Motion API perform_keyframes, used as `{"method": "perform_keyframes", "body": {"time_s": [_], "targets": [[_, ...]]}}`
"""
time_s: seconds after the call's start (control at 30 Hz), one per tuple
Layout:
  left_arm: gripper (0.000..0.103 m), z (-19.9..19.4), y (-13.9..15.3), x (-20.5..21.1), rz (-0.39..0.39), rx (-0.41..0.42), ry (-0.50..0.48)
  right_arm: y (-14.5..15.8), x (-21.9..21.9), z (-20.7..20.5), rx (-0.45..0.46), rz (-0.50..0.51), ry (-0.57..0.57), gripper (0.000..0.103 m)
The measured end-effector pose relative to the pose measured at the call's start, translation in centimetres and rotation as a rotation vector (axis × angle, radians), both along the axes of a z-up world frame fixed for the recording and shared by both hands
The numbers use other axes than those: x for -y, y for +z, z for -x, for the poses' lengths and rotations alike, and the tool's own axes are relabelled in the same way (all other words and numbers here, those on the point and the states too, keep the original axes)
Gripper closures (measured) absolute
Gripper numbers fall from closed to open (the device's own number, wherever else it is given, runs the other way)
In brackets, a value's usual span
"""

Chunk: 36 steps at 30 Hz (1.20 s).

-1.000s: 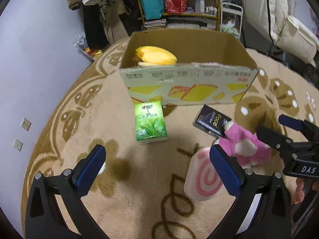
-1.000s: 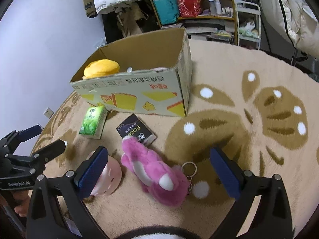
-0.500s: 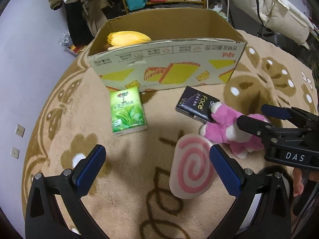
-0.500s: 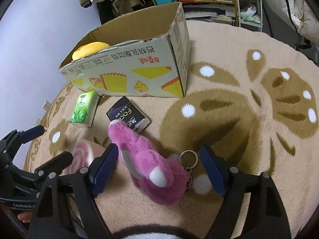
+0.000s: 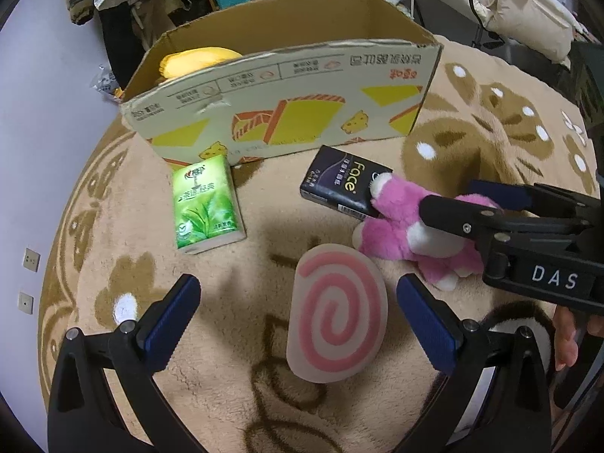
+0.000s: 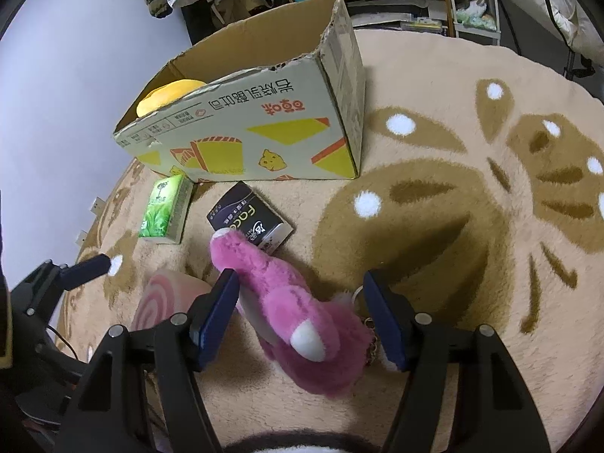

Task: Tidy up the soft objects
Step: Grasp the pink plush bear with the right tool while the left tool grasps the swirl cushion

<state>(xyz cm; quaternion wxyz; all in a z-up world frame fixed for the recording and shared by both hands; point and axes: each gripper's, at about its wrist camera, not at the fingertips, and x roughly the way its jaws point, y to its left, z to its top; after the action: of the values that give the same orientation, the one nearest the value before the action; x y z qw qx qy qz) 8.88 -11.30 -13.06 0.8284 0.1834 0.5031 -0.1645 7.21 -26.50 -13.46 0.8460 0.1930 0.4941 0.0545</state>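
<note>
Left gripper (image 5: 298, 315) is held low with jaws spread wide and nothing touched by either pad, while right gripper (image 6: 302, 311) is angled down, jaws parted, blue fingers (image 6: 217, 315) not yet closed together.

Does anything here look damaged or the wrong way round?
The cardboard box looks worn: its top edge is torn and ragged near the corner, and its printed writing is upside down, so it seems to stand inverted. The pink plush toy also lies partly on the dark tissue pack.
</note>
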Motion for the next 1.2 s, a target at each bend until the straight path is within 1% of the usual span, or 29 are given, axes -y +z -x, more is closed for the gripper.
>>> {"method": "perform_keyframes", "body": {"time_s": [0.2, 0.33, 0.47, 0.6, 0.73, 0.8, 0.83, 0.9, 0.93, 0.97, 1.0, 1.03, 1.07, 1.1, 1.13, 1.2], "targets": [[0.0, -0.2, -0.8, 0.2, -0.011, -0.032, 0.0, -0.2, -0.3, -0.2, -0.008, -0.009, 0.012, 0.031], [0.0, -0.4, -1.2, 0.3, -0.027, -0.038, 0.0, -0.6, -1.0, -0.4, -0.017, -0.008, 0.035, 0.031], [0.0, -0.5, -2.1, 0.7, -0.055, -0.05, -0.004, -1.0, -1.7, -0.6, -0.029, 0.011, 0.057, 0.031], [0.0, -0.5, -3.1, 0.9, -0.101, -0.053, -0.01, -1.4, -1.6, -0.9, -0.049, 0.017, 0.051, 0.032], [0.002, -0.8, -3.7, 0.7, -0.086, -0.089, -0.006, -2.0, -1.8, -1.2, -0.069, 0.029, 0.058, 0.033], [0.009, -0.9, -3.7, 0.5, -0.076, -0.088, -0.004, -2.1, -2.0, -1.4, -0.068, 0.029, 0.061, 0.035], [0.011, -0.9, -3.7, 0.4, -0.068, -0.094, -0.005, -2.2, -2.2, -1.5, -0.066, 0.029, 0.064, 0.037], [0.02, -1.0, -4.0, 0.3, -0.052, -0.122, -0.007, -2.3, -2.1, -1.6, -0.066, 0.011, 0.066, 0.04], [0.022, -1.1, -4.2, 0.3, -0.044, -0.143, -0.008, -2.1, -2.0, -1.5, -0.062, 0.007, 0.06, 0.043], [0.028, -1.1, -4.3, 0.3, -0.035, -0.157, -0.011, -1.9, -1.9, -1.3, -0.05, 0.006, 0.053, 0.044], [0.036, -1.1, -4.3, 0.3, -0.029, -0.161, -0.014, -1.6, -1.9, -1.2, -0.04, 0.012, 0.05, 0.046], [0.04, -1.0, -4.3, 0.3, -0.019, -0.165, -0.021, -1.2, -2.1, -1.1, -0.025, 0.024, 0.048, 0.048], [0.049, -0.8, -4.1, 0.4, -0.007, -0.167, -0.032, -1.0, -2.2, -1.0, -0.013, 0.031, 0.051, 0.049], [0.054, -0.7, -4.0, 0.5, 0.002, -0.17, -0.042, -0.5, -2.5, -1.0, 0.007, 0.036, 0.056, 0.049], [0.055, -0.6, -3.9, 0.5, 0.009, -0.17, -0.05, -0.2, -2.6, -0.9, 0.019, 0.037, 0.056, 0.049], [0.059, -0.1, -3.7, 0.7, -0.003, -0.154, -0.065, 0.5, -2.7, -0.8, 0.048, 0.04, 0.049, 0.05]]}}
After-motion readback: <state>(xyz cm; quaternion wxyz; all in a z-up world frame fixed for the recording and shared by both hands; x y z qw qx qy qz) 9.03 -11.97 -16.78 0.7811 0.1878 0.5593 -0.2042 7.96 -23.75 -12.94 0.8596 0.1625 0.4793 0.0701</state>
